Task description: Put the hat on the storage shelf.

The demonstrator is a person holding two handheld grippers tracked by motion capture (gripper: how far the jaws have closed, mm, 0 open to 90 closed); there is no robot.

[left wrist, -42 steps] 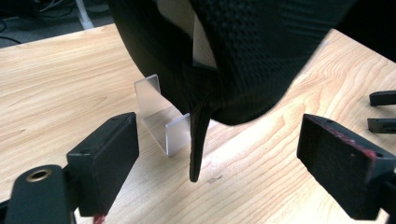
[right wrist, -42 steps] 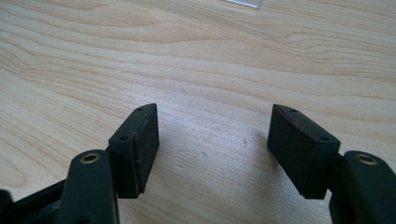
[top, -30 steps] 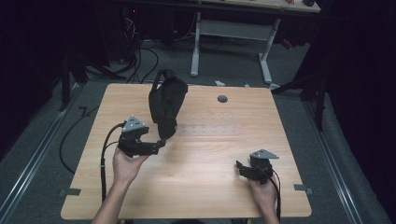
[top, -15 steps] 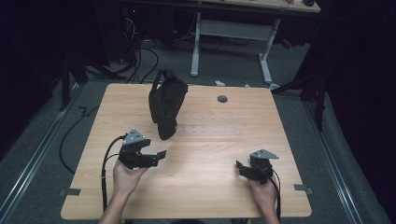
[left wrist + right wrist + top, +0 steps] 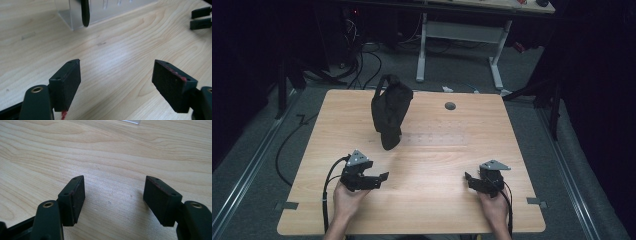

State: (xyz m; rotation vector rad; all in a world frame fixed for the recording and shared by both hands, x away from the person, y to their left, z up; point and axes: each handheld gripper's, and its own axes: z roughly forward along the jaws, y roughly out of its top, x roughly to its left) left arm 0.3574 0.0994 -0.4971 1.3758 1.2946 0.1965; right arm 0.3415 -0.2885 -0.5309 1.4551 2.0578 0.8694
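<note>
Dim room, wood table [image 5: 422,210]: black bag [image 5: 389,114] hangs on a clear stand [image 5: 75,15] mid-back, left gripper [image 5: 379,178] w/ jaws spread, just been narrowing, nothing betw. them, right gripper [image 5: 469,181] spread & empty near front edge; looks like hang step done, next prob. rest both.

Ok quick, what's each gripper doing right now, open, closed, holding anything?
Left gripper: open, nothing between the jaws, which have just been closing a little.
Right gripper: open, empty.
</note>
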